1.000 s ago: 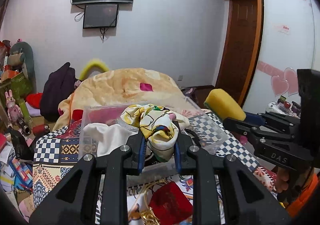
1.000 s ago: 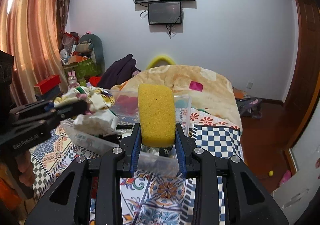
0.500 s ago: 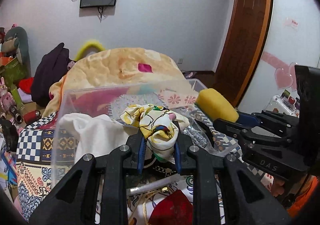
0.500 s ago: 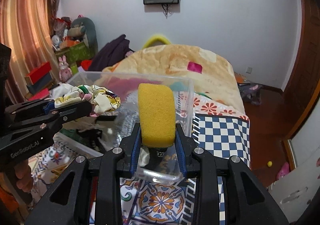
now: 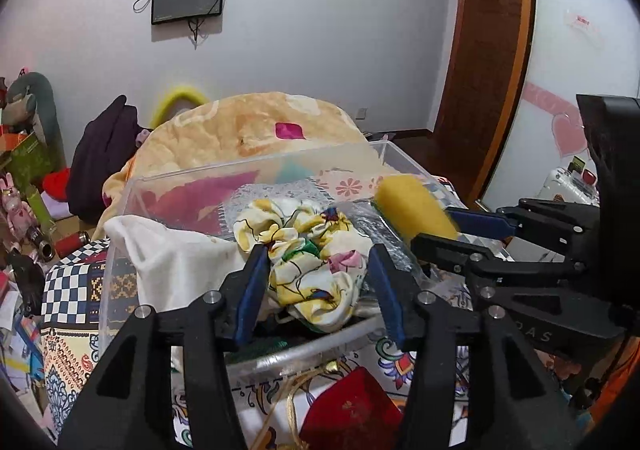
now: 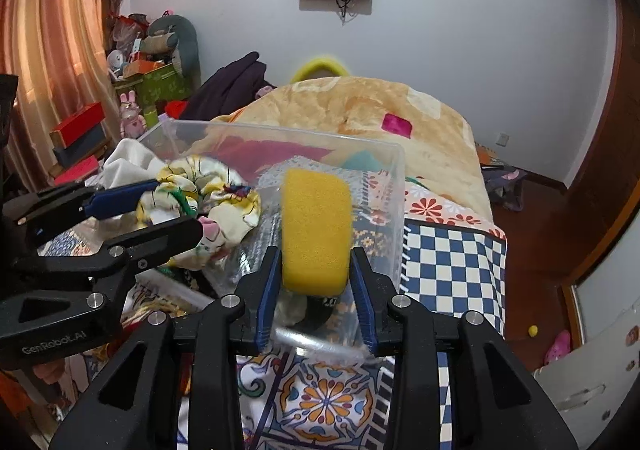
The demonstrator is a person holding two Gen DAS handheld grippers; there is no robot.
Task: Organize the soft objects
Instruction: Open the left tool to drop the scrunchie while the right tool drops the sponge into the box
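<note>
Both jaws have just been opening. The left hand-held gripper (image 5: 316,274) stands apart around the flowery cloth (image 5: 308,250); the right hand-held gripper (image 6: 316,274) stands apart around the yellow sponge (image 6: 316,226), over the clear box (image 6: 394,185) on the bed (image 6: 452,250).

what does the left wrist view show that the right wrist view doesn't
Only the left wrist view shows the dark red pouch lying in front of the clear bin and the heart stickers on the white door.

Only the right wrist view shows the orange curtain and the small yellow ball on the floor.

Both show the floral scrunchie between the left gripper jaws, which have just been opening, the yellow sponge between the right gripper jaws, also opening, the bin and the white cloth inside it.
</note>
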